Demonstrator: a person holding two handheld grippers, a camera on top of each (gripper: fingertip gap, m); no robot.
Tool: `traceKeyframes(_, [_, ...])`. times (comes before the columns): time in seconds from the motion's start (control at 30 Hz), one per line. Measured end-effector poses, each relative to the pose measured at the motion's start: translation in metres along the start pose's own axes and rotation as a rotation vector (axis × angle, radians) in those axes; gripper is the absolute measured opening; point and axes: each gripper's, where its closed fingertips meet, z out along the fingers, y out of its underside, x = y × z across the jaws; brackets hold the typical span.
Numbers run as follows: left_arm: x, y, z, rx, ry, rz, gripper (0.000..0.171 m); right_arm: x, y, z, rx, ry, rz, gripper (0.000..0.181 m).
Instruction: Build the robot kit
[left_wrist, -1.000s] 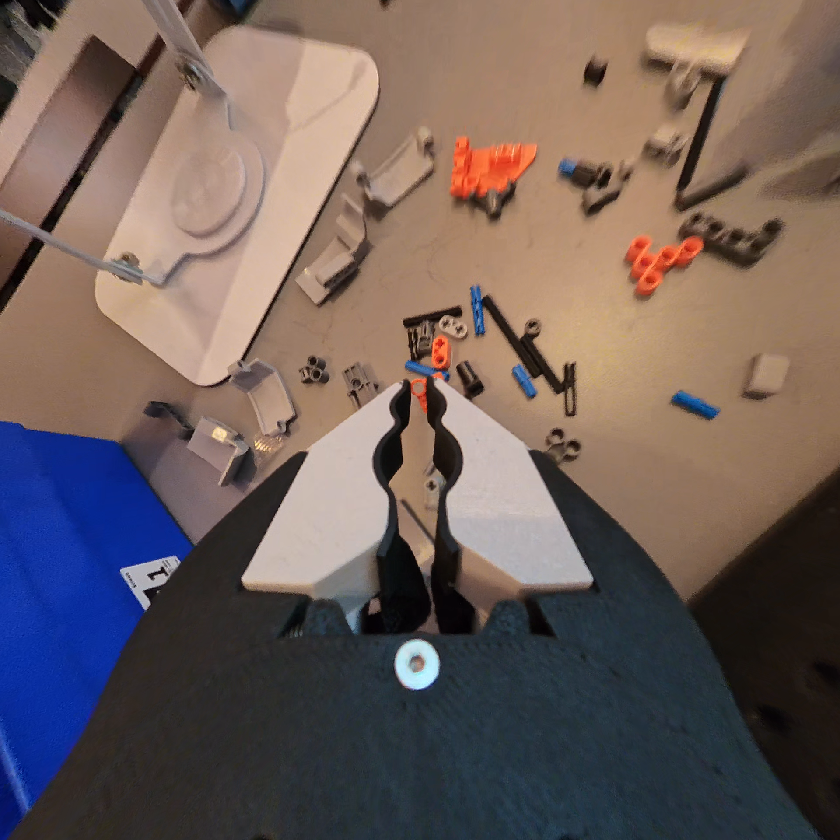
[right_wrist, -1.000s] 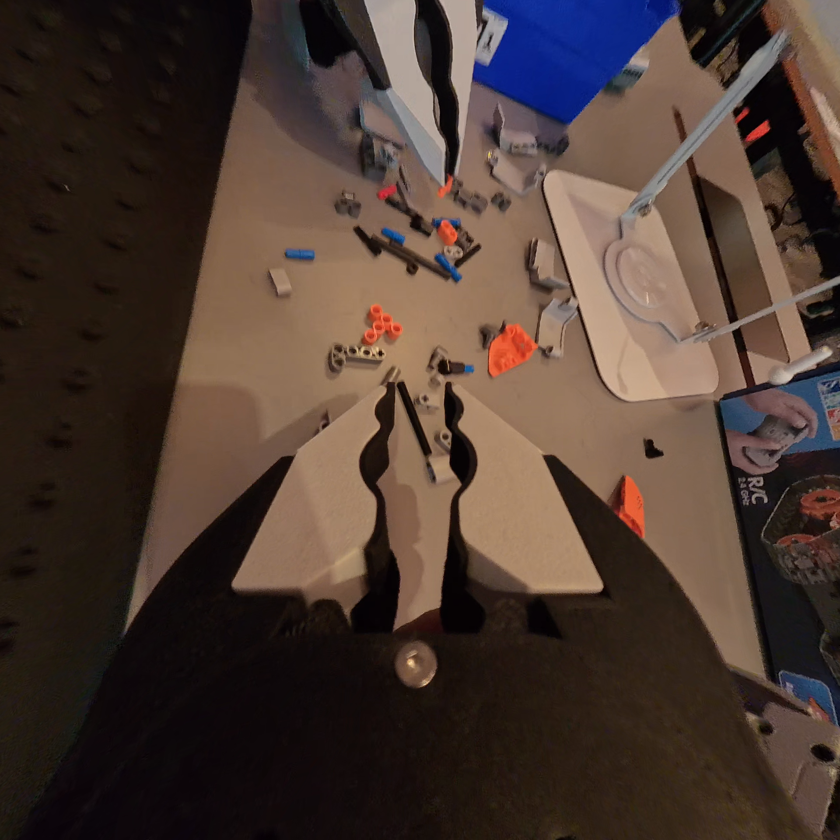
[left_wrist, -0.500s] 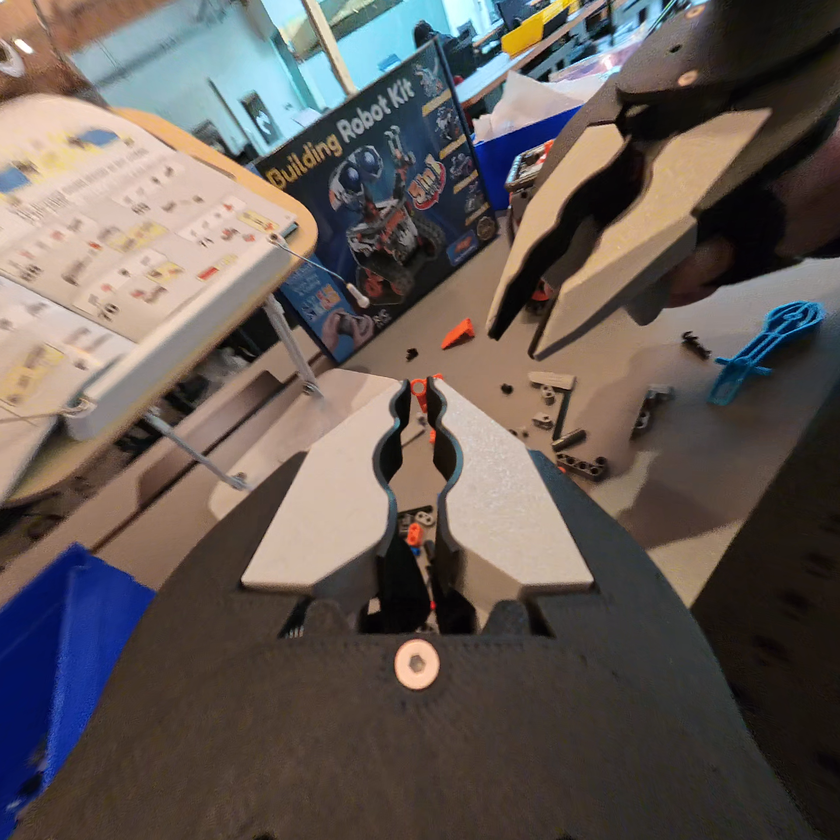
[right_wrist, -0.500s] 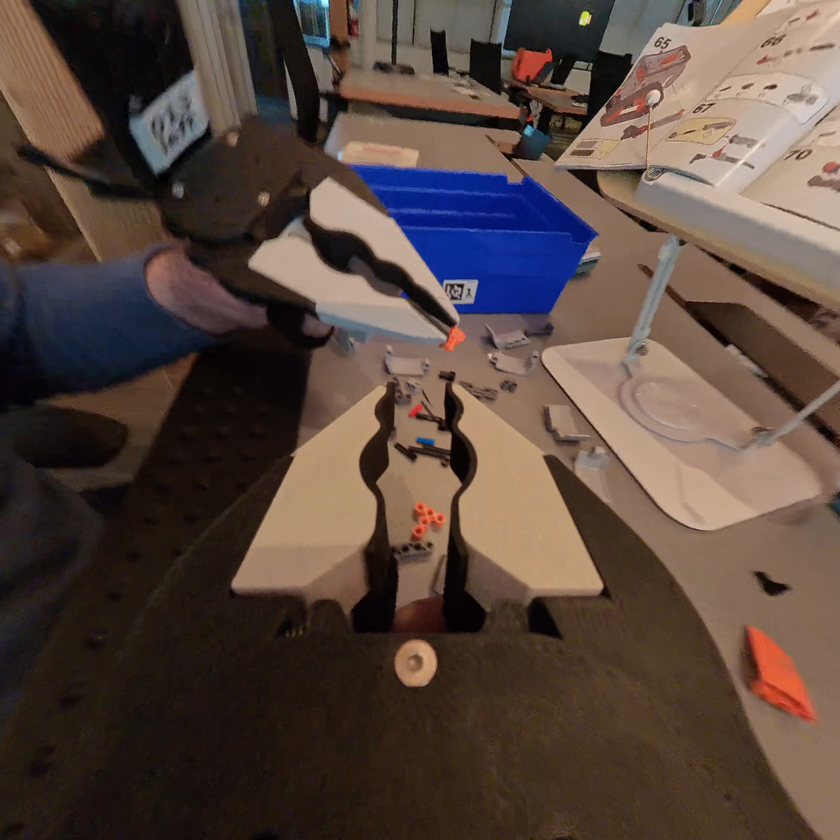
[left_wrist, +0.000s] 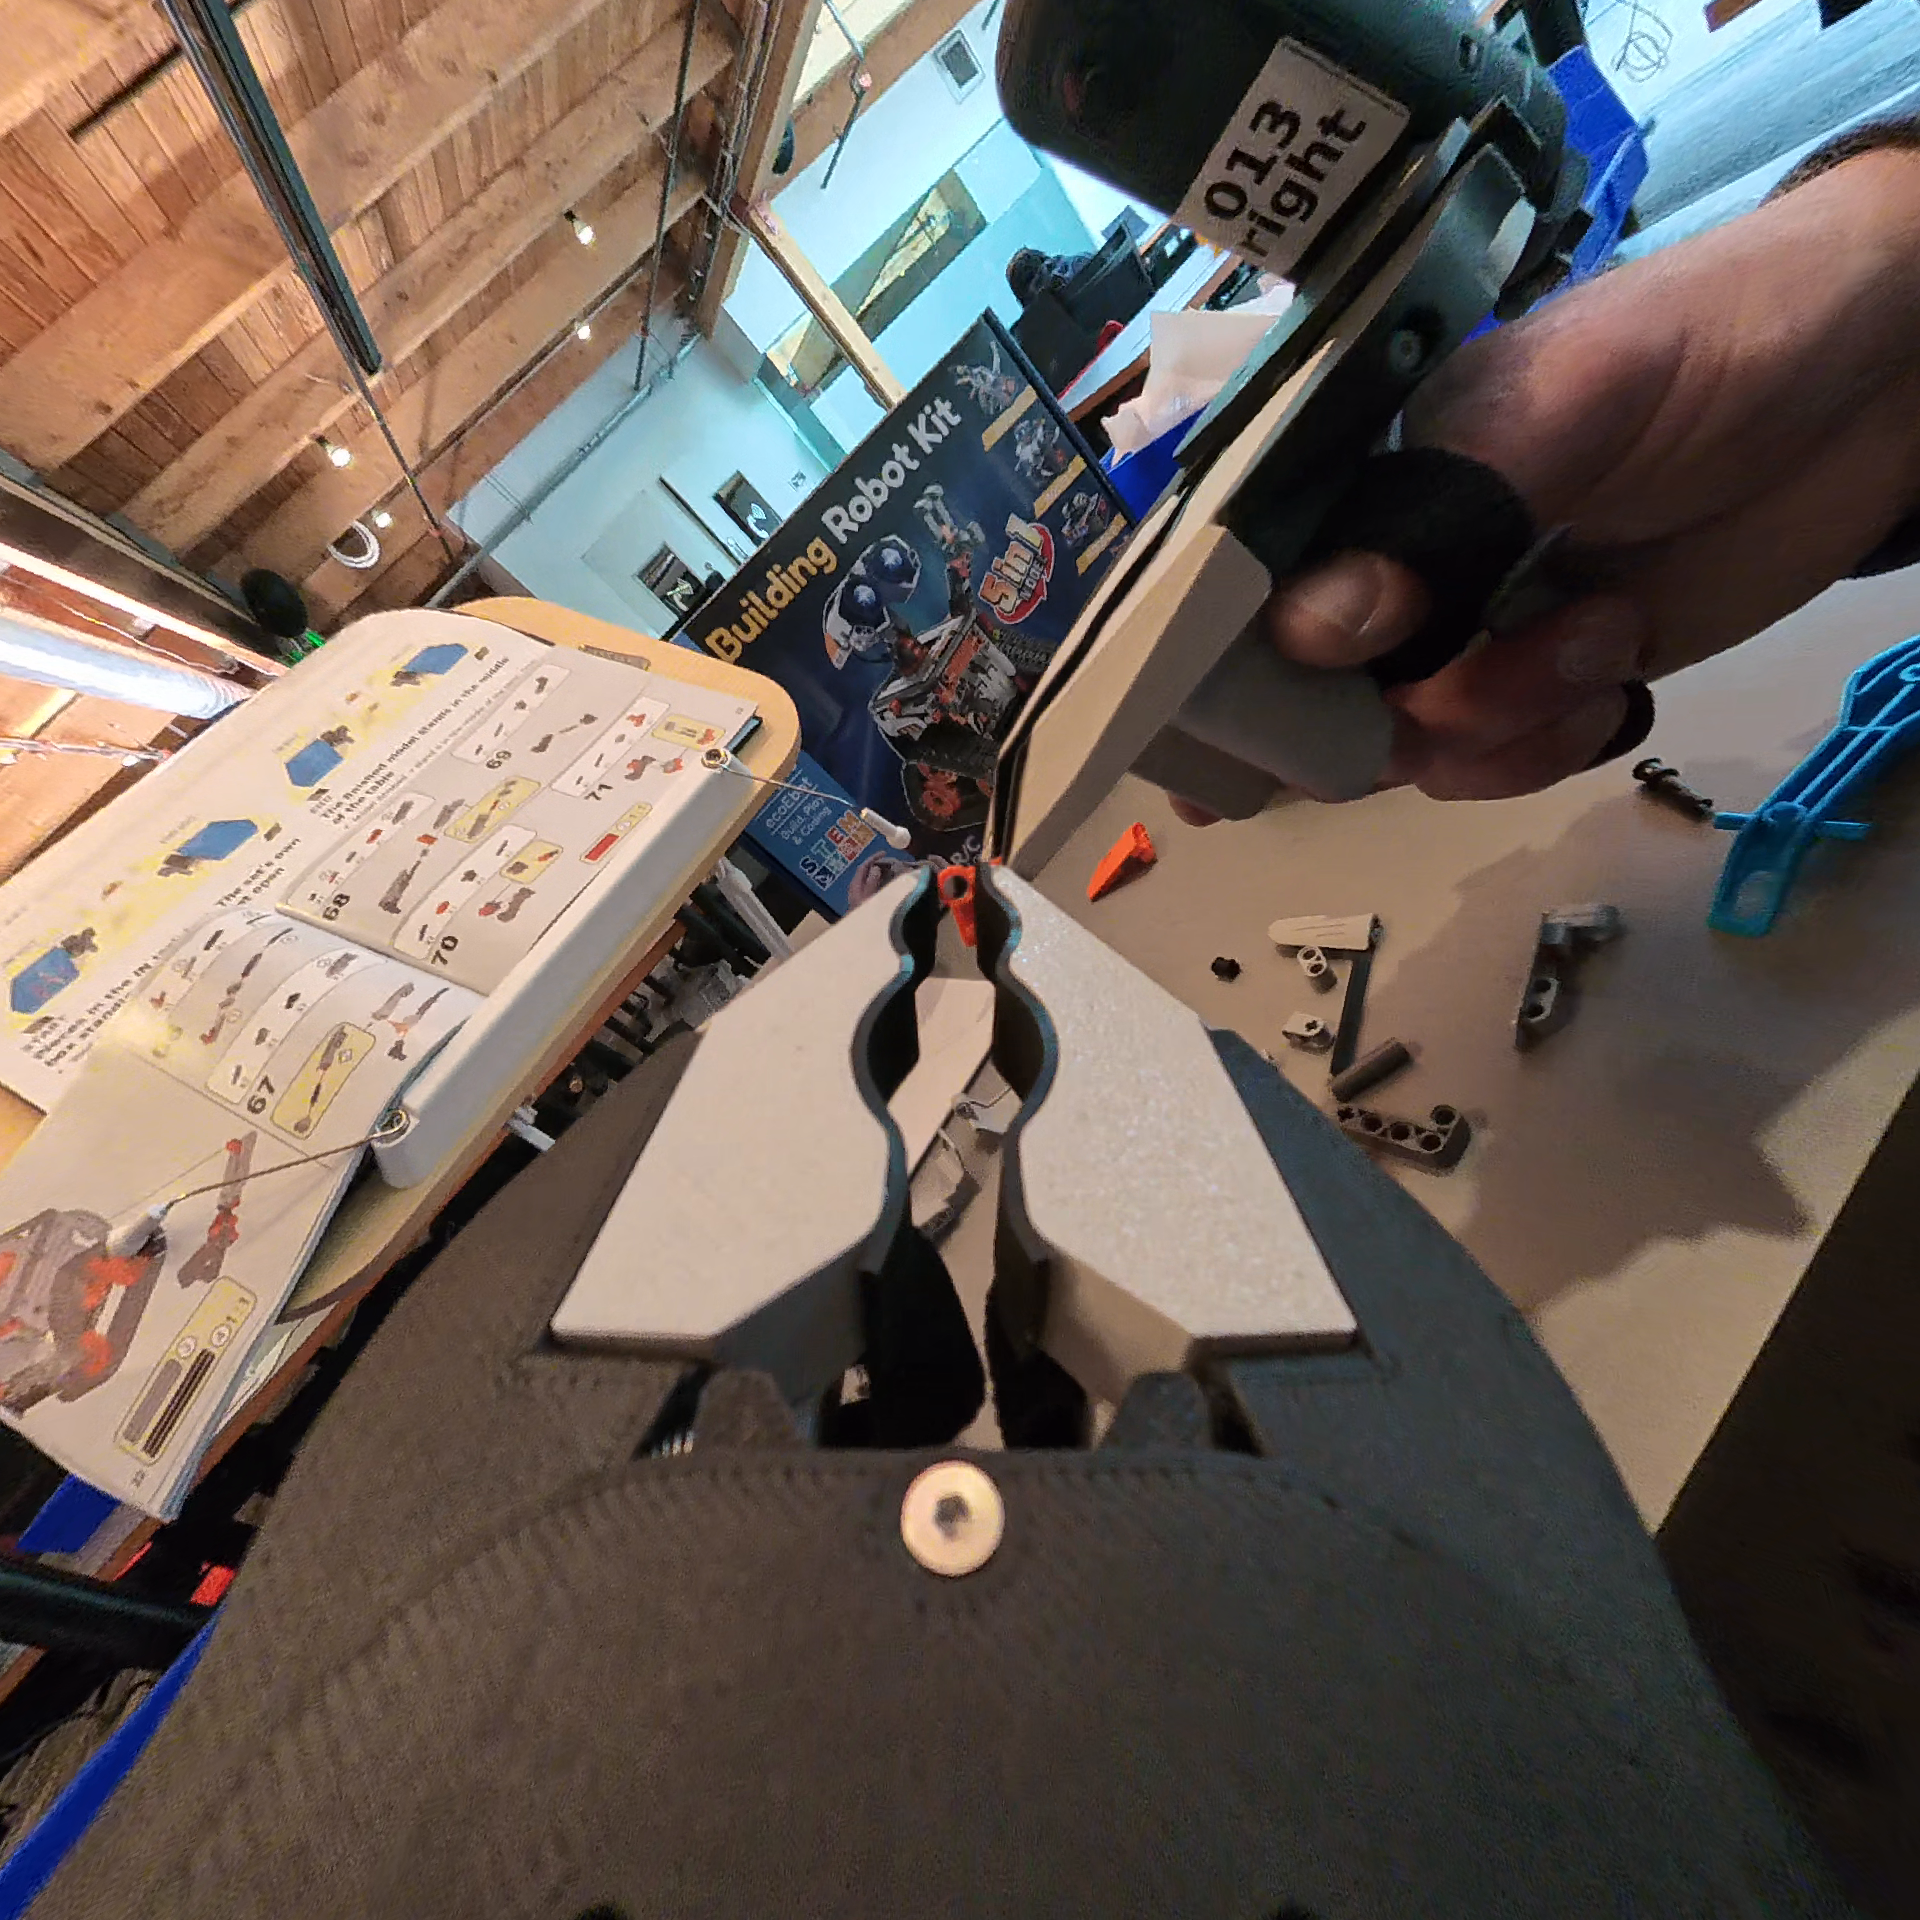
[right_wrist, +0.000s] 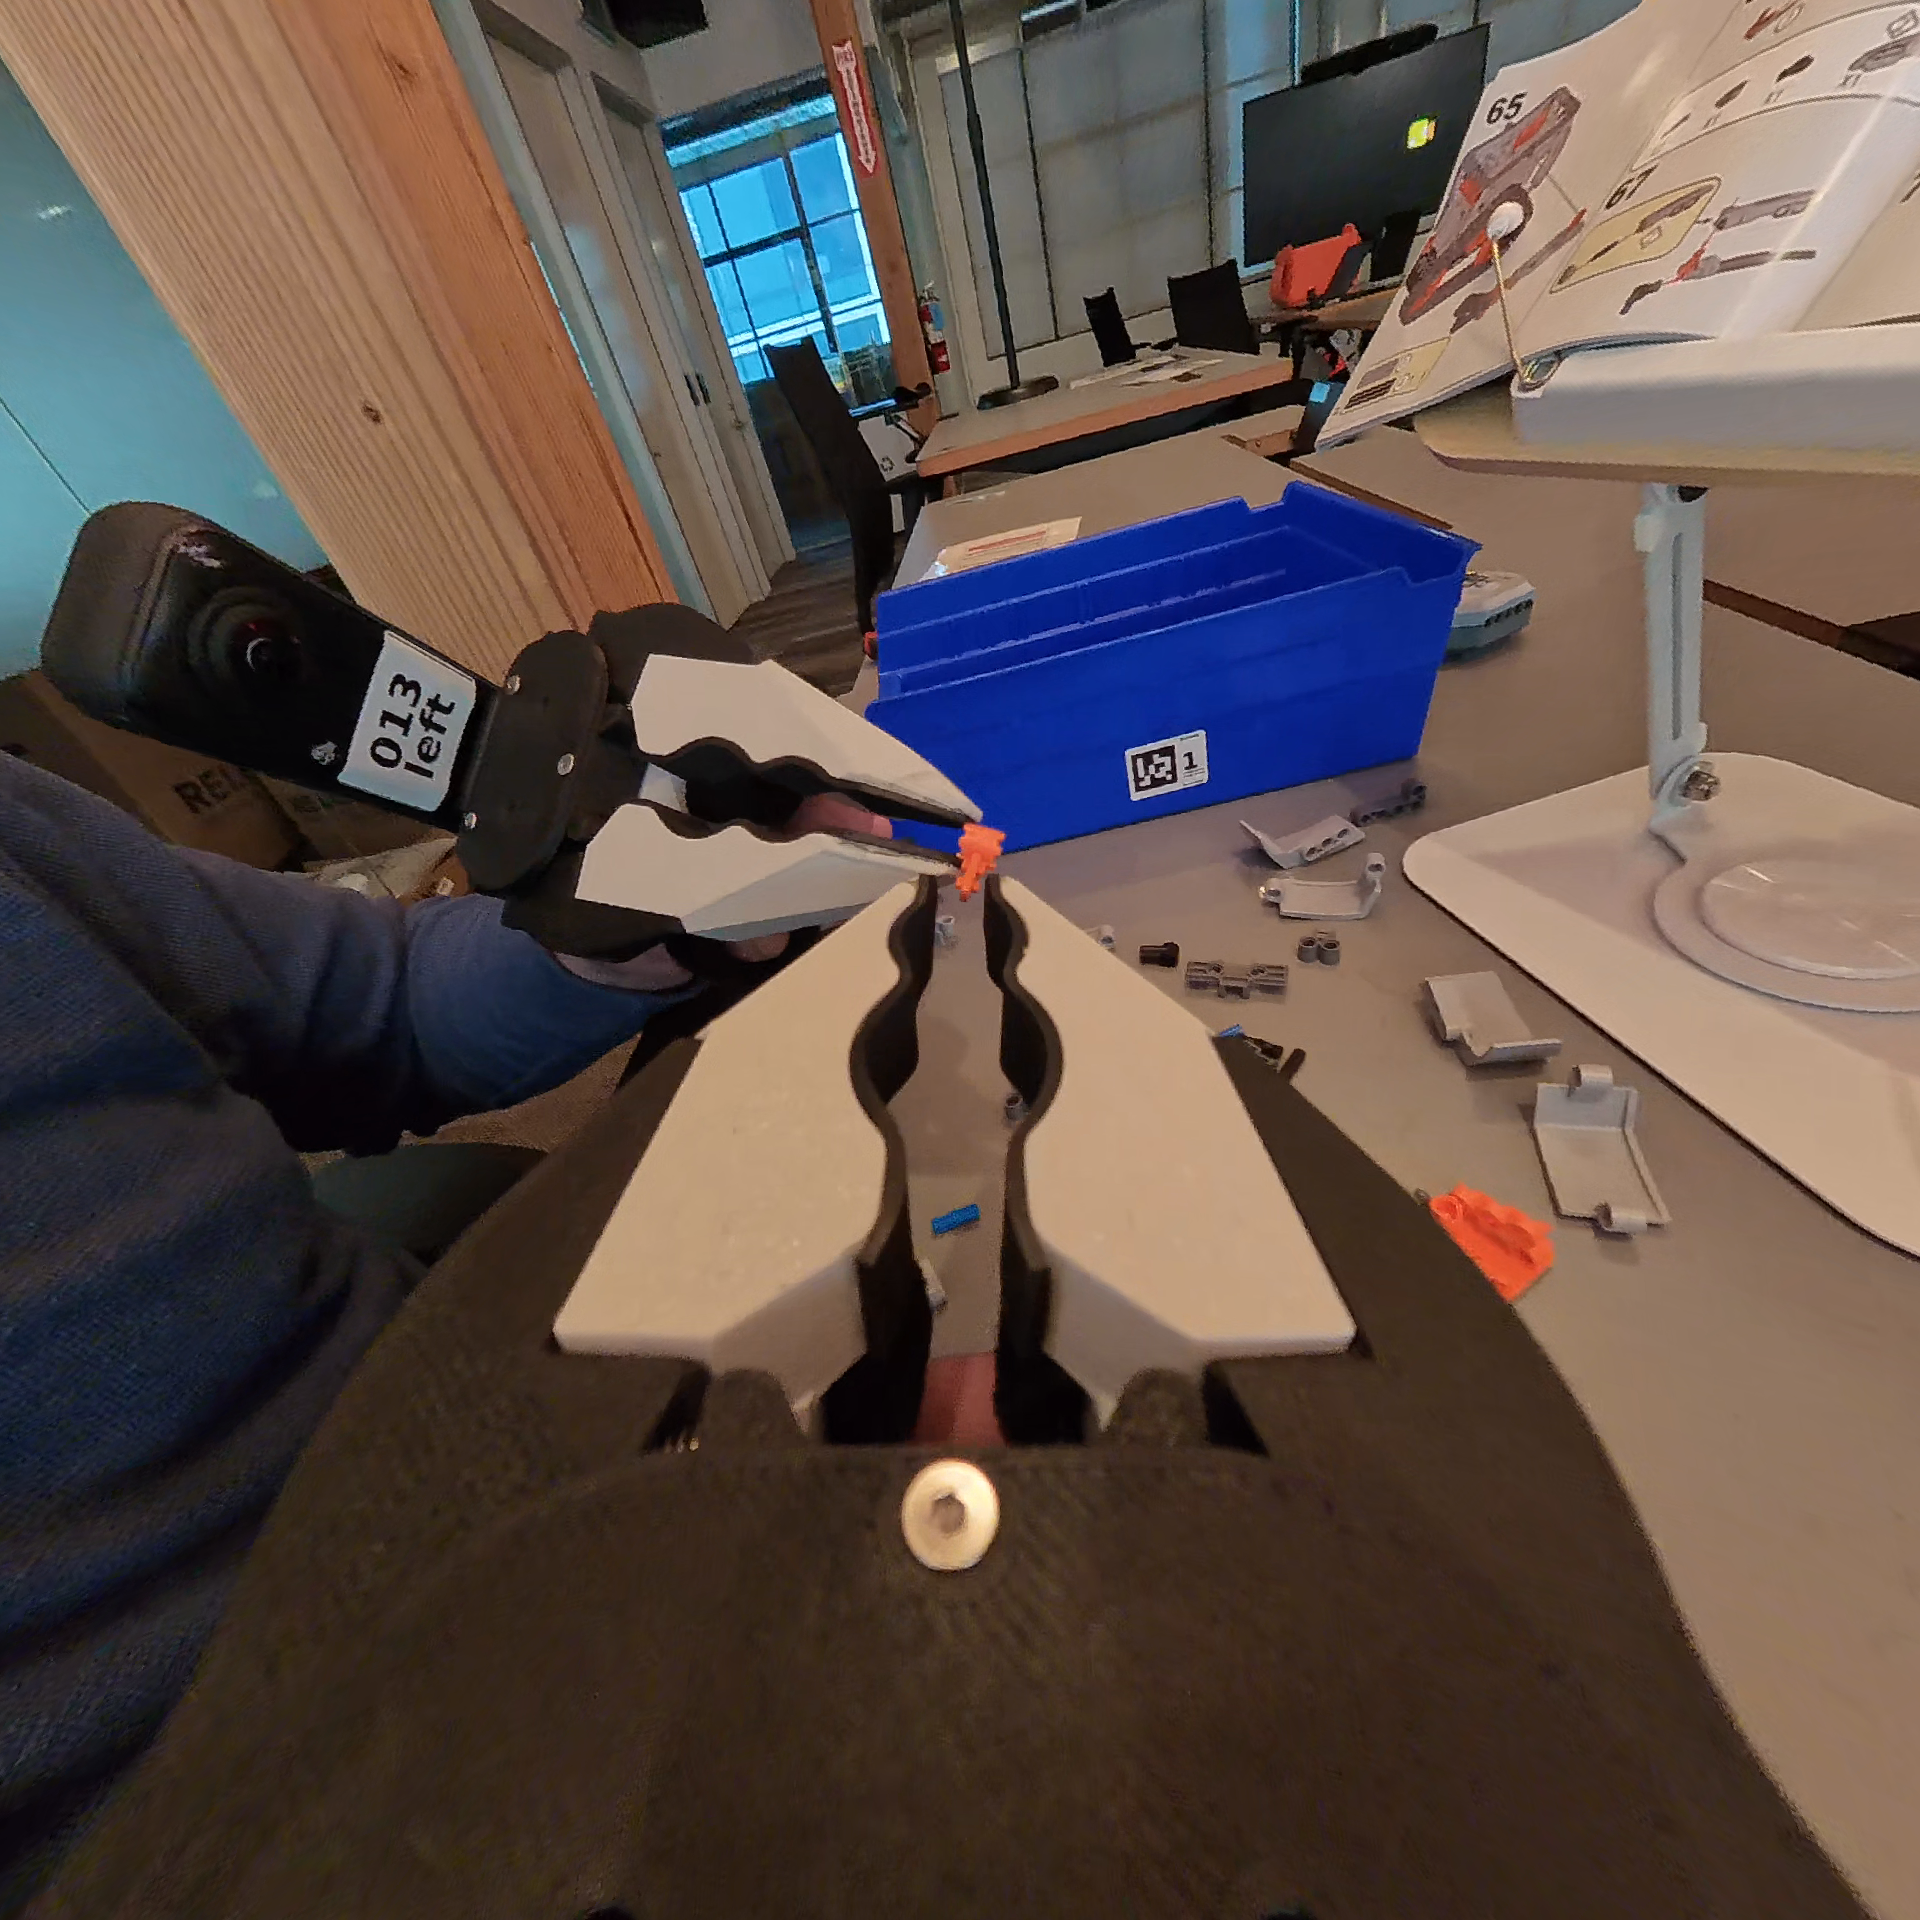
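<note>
The small orange connector piece (left_wrist: 957, 900), clamped at the tips of the left tool (left_wrist: 954, 883), had been lifted off the grey surface (right_wrist: 1371, 1049) and brought up against the empty, slightly parted right tool (right_wrist: 953, 883).

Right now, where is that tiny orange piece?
The orange piece is pinched at the left gripper's tips, held above the table, just at the right gripper's open tips.
</note>
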Motion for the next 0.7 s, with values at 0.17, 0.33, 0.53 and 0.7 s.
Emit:
traceKeyframes(0.17, [-0.001, -0.012, -0.005, 0.075, 0.024, -0.067, 0.005, -0.01, -0.006, -0.003, 0.055, -0.082, 0.04, 0.001])
traceKeyframes(0.33, [0.001, -0.018, -0.009, 0.123, 0.057, -0.111, 0.005, -0.016, -0.007, -0.005, 0.067, -0.113, 0.026, 0.0])
traceKeyframes(0.53, [0.005, -0.015, -0.017, 0.114, 0.139, -0.143, 0.007, -0.018, 0.003, -0.007, -0.057, -0.089, -0.109, 0.0])
traceKeyframes(0.7, [0.01, 0.0, -0.031, 0.021, 0.238, -0.107, 0.011, -0.023, 0.023, -0.005, -0.193, -0.098, -0.21, 0.0])
